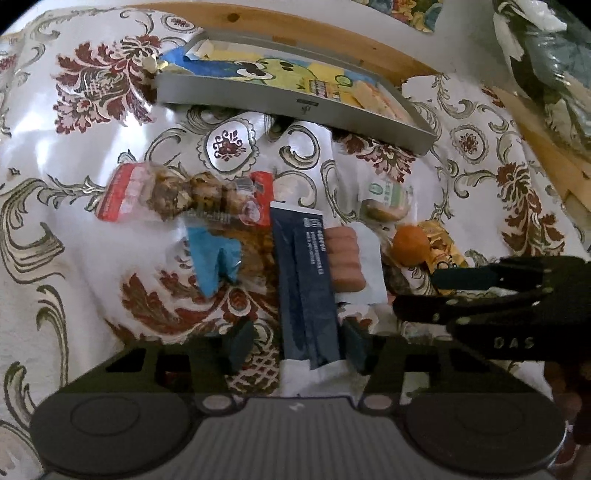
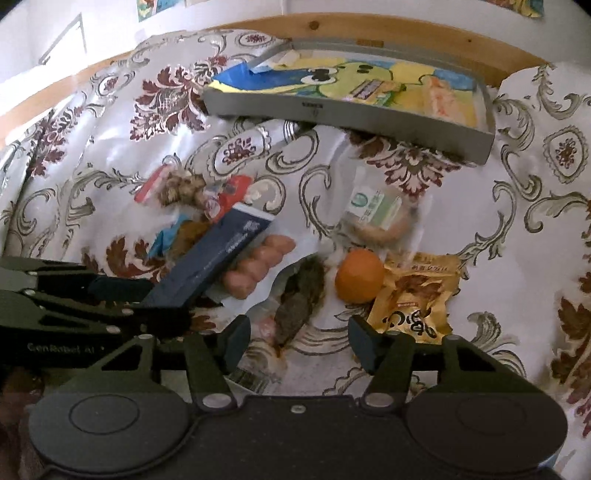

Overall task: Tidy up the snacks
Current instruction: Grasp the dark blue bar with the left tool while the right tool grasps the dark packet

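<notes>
A dark blue snack packet (image 1: 306,288) lies lengthwise between the fingers of my left gripper (image 1: 297,345). That gripper is open, with a gap showing at its left pad. The right wrist view shows the packet (image 2: 214,258) reaching into the left gripper (image 2: 147,302). My right gripper (image 2: 301,345) is open and holds nothing. It hovers over a dark dried snack in clear wrap (image 2: 299,299). Pink sausages (image 2: 258,266) in a clear pack lie beside the blue packet. At the back, a grey tray (image 1: 295,107) holds a yellow-green cartoon bag (image 1: 280,74).
On the floral cloth lie a red-ended pack of brown snacks (image 1: 184,195), a blue wrapper (image 1: 212,258), a round biscuit with a green label (image 2: 380,214), an orange ball (image 2: 360,275) and a yellow packet (image 2: 417,295). A wooden edge (image 2: 369,26) runs behind the tray.
</notes>
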Demonstrator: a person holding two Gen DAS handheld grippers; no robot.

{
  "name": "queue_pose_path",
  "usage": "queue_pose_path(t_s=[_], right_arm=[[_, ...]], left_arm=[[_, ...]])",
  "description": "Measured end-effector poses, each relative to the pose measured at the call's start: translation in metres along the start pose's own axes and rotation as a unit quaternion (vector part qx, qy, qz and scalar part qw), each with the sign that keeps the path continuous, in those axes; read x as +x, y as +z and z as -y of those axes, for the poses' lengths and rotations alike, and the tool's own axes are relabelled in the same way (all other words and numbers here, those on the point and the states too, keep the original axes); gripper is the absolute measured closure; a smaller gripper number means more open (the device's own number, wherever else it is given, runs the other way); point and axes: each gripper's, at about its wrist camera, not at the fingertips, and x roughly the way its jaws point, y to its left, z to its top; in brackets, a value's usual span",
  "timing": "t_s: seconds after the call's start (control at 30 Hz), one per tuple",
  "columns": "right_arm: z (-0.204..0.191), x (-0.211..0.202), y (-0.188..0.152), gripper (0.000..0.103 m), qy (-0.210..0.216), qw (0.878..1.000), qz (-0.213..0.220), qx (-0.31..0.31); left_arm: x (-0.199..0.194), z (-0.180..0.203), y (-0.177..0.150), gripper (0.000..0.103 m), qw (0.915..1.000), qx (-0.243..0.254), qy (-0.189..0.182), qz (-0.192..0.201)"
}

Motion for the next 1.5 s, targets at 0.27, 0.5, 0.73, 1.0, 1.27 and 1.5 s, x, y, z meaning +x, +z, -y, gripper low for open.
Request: queue_pose_path(t_s=[0.27,0.5,0.73,1.0,1.27,1.5], right_arm=[[0.002,0.017,0.006,0.034,0.007,1.000,0.004,0.013],[-0.008,0.023,0.005,0.045,-0.002,1.000,-0.002,-0.004],[-0.008,0.016,0.004,0.068,-0.025,1.000,-0.010,0.009],[-0.006,0.002,-0.003,0.066,-0.015,0.999,-0.022,0.032],[-0.013,0.017,0.002,0.041,-0.044,0.999,-0.004,-0.003],[-0.012,0.033,0.003,0.034,-0.039,0.999,-0.004,-0.006]], left_arm=[[0.005,-0.003,0.005,0.053,0.9999,-0.016,-0.003,-0.004],[0.005,-0.006,0.005,0.058,0.9998,-0.021,-0.004,0.000],[0.000,-0.007,0.000,0.068,0.9995,-0.031,-0.003,0.003],[-0.010,-0.004,-0.006,0.068,0.9993,-0.038,0.001,-0.006],[-0.001,-0.004,0.004,0.055,0.9993,-0.038,0.005,-0.005],[0.012,-0.005,0.013,0.052,0.9994,-0.034,0.006,-0.004]])
